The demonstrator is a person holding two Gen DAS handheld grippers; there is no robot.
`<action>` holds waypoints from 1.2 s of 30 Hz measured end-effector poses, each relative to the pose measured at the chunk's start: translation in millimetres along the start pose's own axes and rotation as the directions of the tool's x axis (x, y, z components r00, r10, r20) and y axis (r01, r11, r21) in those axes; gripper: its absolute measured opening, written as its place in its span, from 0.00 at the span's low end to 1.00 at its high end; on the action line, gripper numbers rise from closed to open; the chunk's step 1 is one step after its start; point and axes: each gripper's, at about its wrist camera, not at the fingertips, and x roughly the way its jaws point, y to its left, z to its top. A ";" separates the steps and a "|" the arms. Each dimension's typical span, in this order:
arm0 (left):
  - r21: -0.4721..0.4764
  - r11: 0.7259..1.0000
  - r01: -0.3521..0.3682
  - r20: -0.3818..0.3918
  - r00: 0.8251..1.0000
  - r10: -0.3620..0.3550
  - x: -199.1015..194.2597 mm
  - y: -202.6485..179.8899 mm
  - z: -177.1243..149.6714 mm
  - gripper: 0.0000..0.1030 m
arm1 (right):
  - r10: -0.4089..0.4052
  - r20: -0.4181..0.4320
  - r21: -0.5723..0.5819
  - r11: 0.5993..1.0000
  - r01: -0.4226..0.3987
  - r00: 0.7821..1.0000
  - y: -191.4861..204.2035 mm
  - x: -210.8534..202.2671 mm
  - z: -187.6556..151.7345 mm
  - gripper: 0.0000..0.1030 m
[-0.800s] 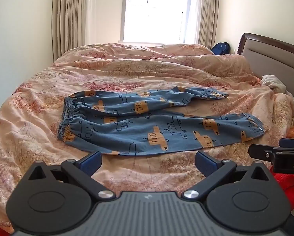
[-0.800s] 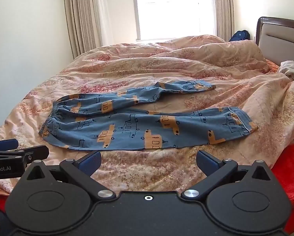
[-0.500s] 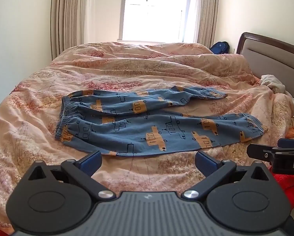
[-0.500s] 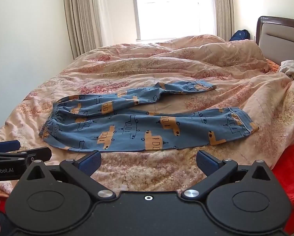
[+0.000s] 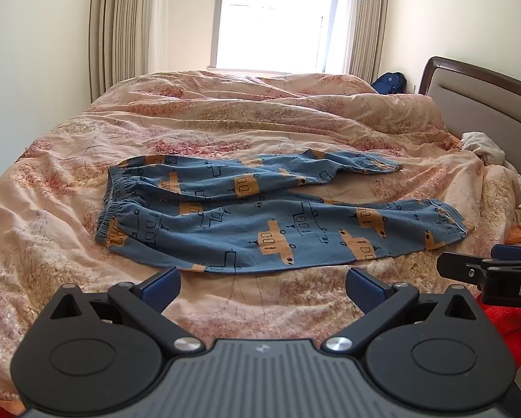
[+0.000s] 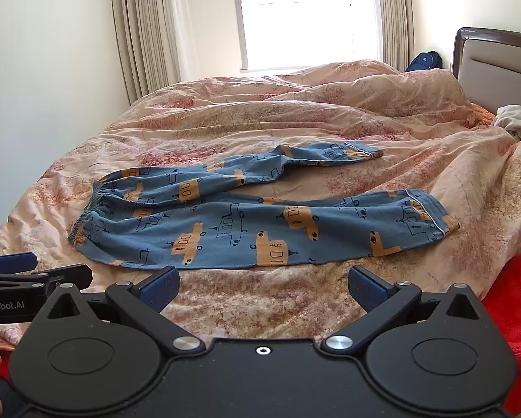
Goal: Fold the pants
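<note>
Blue pants [image 5: 260, 219] with orange vehicle prints lie spread flat on the bed, waistband to the left, both legs running right and splayed apart; they also show in the right wrist view [image 6: 253, 223]. My left gripper [image 5: 262, 285] is open and empty, held above the bed's near edge, short of the pants. My right gripper [image 6: 262, 285] is open and empty, also short of the near leg. Each gripper shows at the edge of the other's view, the right one [image 5: 487, 271] and the left one [image 6: 20, 275].
A rumpled peach floral duvet [image 5: 225, 129] covers the bed. A headboard [image 5: 480, 101] stands at the right, with loose cloths [image 5: 483, 146] near it. A red blanket [image 6: 514, 299] lies at the near right edge. A window and curtains are behind.
Both grippers have crept slightly forward and tilted, so the pants sit a little lower in view. The pants have not moved. Both jaws stay open.
</note>
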 end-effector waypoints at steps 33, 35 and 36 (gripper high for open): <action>-0.014 1.000 0.011 -0.012 1.000 -0.011 4.7 -0.1 -0.8 1.00 | -0.001 -0.001 -0.004 1.000 0.001 1.000 2.0 1.8 -0.1 1.00; -0.014 1.000 0.013 -0.013 1.000 -0.013 5.6 -0.5 -0.3 1.00 | 0.000 -0.001 -0.005 1.000 0.000 1.000 2.0 2.0 -0.2 1.00; -0.014 1.000 0.014 -0.013 1.000 -0.014 6.0 -0.6 -0.3 1.00 | -0.001 -0.001 -0.004 1.000 0.001 1.000 1.9 1.8 0.1 1.00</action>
